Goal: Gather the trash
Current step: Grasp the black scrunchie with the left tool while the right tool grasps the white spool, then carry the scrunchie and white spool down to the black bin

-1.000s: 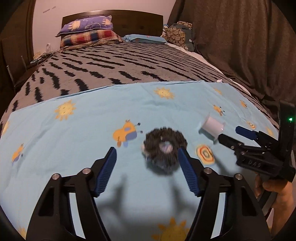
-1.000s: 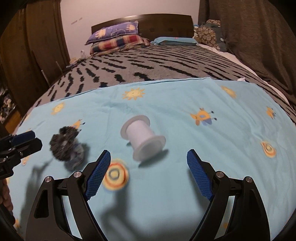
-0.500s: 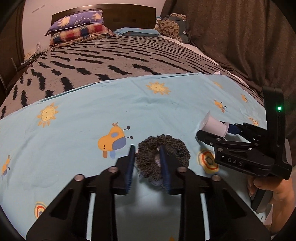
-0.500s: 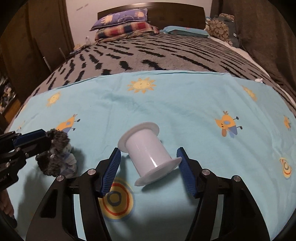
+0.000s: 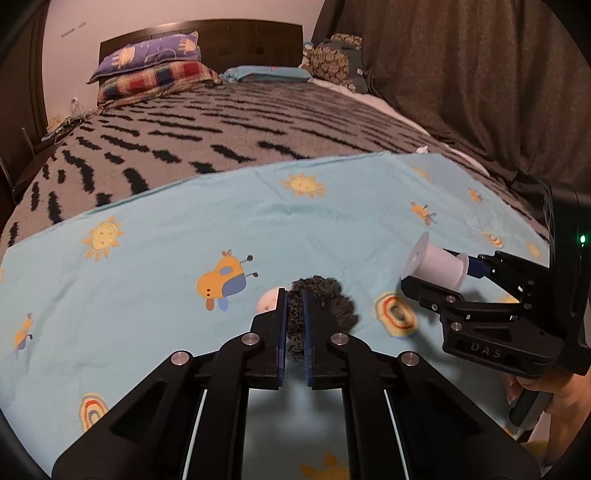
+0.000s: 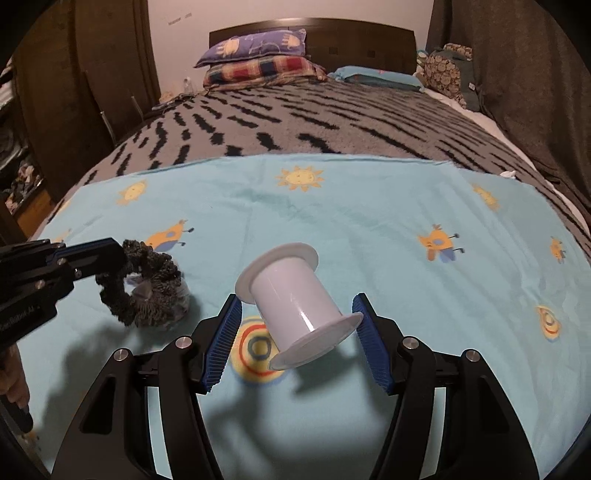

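- Two grippers work over a light blue sheet (image 6: 369, 206) printed with suns and cartoon creatures, spread on the near end of a bed.
- The left gripper (image 5: 294, 295), low in the centre of the left wrist view, has its blue pads nearly together, pinching one edge of a dark grey fuzzy scrunchie (image 5: 332, 306); the rest of the ring bulges out to the right of the pads.
- In the right wrist view that scrunchie (image 6: 147, 288) hangs from the left gripper (image 6: 110, 254) at the left edge of the frame, with its shadow on the sheet below.
- The right gripper (image 6: 295, 314), low in the centre of its own view, clamps an empty white spool (image 6: 295, 299) by its two flanges, the spool tilted with its near flange lower right.
- In the left wrist view the same spool (image 5: 436, 264) sits at the right of the frame, in the right gripper (image 5: 436, 275), with a hand (image 5: 543, 391) on the handle below.
- Beyond the sheet, in the upper half of both views, lie a grey blanket with black dashes (image 5: 221, 125) and stacked pillows (image 5: 155, 70) against a dark headboard (image 6: 332, 33).
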